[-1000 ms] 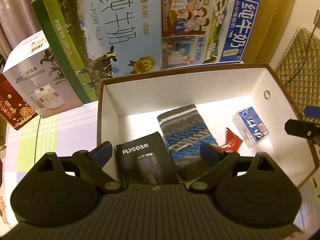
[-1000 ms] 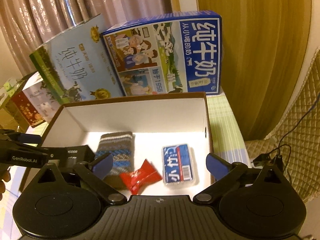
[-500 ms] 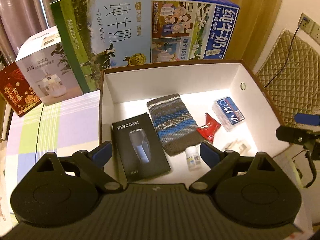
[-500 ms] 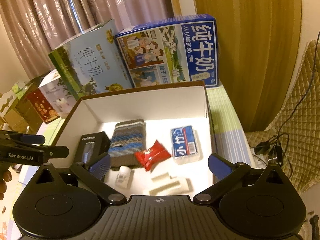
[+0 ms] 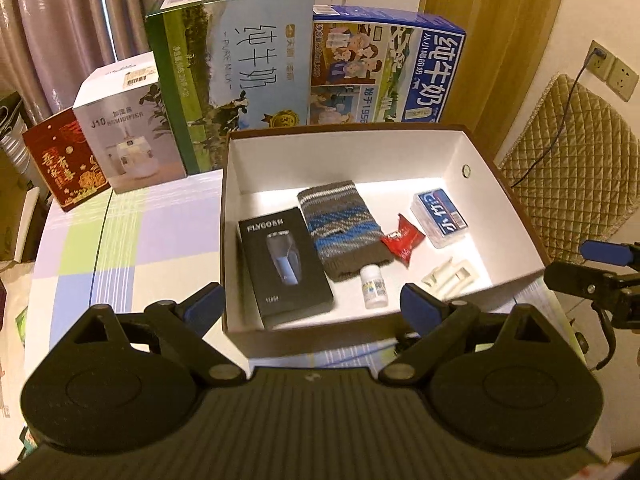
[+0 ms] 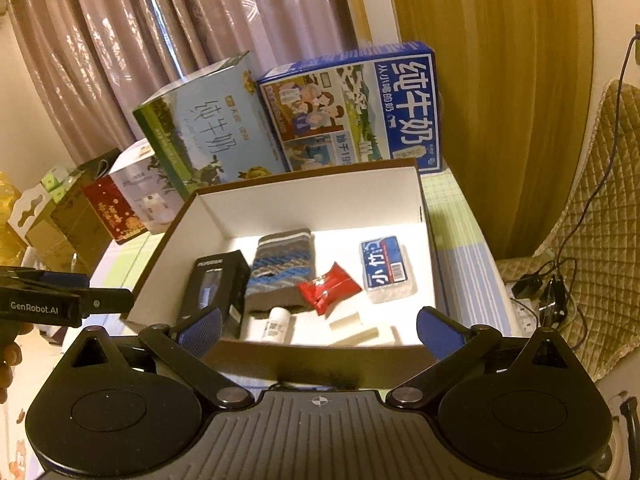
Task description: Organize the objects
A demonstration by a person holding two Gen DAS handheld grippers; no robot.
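1. Standing along the far side of your counter [image 5: 132, 240] is a row of cartons: a blue milk carton [image 5: 404, 76], a green-and-pale-blue milk carton [image 5: 236, 76], a white humidifier box [image 5: 128, 132] and a red gift box [image 5: 64, 160], ranged right to left behind and beside the open box.
2. Your open box [image 5: 516, 216], brown outside and white inside, sits on the counter in front of the two milk cartons and holds all the small items.
3. Your left gripper [image 5: 312, 304] hovers at the near edge of the box, fingers spread wide, holding nothing.
4. Your right gripper [image 6: 318, 326] hovers at the same near edge, fingers likewise wide apart and empty.
5. A black shaver box [image 5: 284, 268] lies flat at the left of the box floor.
6. A striped knitted pouch [image 5: 340, 232] lies just right of the shaver box, at its edge.
7. A blue-labelled tissue pack [image 5: 440, 216] lies towards the right wall.
8. A red wrapped snack [image 5: 402, 240] sits between pouch and tissue pack.
9. A cream plastic piece [image 5: 452, 276] lies near the front right.
10. A small white bottle [image 5: 373, 285] lies on its side below the pouch.
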